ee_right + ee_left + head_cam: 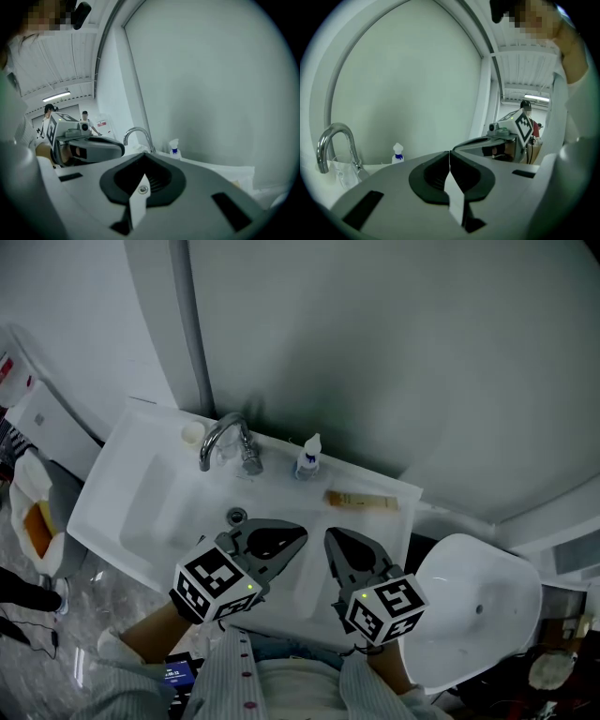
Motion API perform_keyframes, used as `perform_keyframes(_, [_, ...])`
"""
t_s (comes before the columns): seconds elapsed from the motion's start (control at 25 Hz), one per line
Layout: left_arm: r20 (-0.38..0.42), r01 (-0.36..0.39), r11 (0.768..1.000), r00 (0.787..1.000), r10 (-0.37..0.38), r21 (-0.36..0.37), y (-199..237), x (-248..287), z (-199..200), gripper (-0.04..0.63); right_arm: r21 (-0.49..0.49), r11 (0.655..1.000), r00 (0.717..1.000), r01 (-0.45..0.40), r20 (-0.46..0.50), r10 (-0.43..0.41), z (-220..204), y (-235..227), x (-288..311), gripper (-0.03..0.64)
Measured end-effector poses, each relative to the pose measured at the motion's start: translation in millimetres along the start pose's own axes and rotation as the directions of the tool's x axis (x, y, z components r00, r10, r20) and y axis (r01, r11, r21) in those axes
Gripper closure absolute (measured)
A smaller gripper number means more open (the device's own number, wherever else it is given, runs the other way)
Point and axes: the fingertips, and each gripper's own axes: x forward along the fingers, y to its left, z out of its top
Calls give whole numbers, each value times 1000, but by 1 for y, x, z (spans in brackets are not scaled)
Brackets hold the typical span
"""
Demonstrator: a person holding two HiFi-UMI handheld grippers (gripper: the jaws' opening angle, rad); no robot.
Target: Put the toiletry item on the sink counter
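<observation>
A beige tube (361, 501) lies flat on the white sink counter (398, 491), right of the basin. A small white bottle with a blue label (308, 457) (397, 153) (174, 149) stands by the wall behind it. My left gripper (300, 533) (449, 153) hovers over the basin's front edge, shut with nothing between its jaws. My right gripper (328, 534) (143, 155) is beside it, over the counter's front, also shut and holding nothing. Both point toward the wall, well short of the tube and the bottle.
A chrome faucet (225, 441) (333, 140) (137, 133) arches over the basin, with the drain (236, 517) below it and a small white cup (192, 434) at the back left. A white toilet (478, 601) stands to the right. A bin with a bag (36, 512) stands to the left.
</observation>
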Motion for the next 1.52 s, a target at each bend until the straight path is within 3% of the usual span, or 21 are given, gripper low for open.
perform_keyframes(0.28, [111,-60,997,992,66,-55,-6,-17,5,578,-20,999,1000,-25,4,25,7,11,1,607])
perform_keyframes(0.44, [152,-57,995,986,69,-80,-6,-22,10,578,-28,999,999,-34,2,34,5,16,0,607])
perform_keyframes(0.8, [155,-63,998,986,66,-21,-7,-18,22,578,-47,998,999,-29,21,30,9,21,-4,607])
perform_keyframes(1.52, [168,-55,998,984,55,-3,-11,-16,27,578,-60,998,999,-33,18,34,10,21,-4,607])
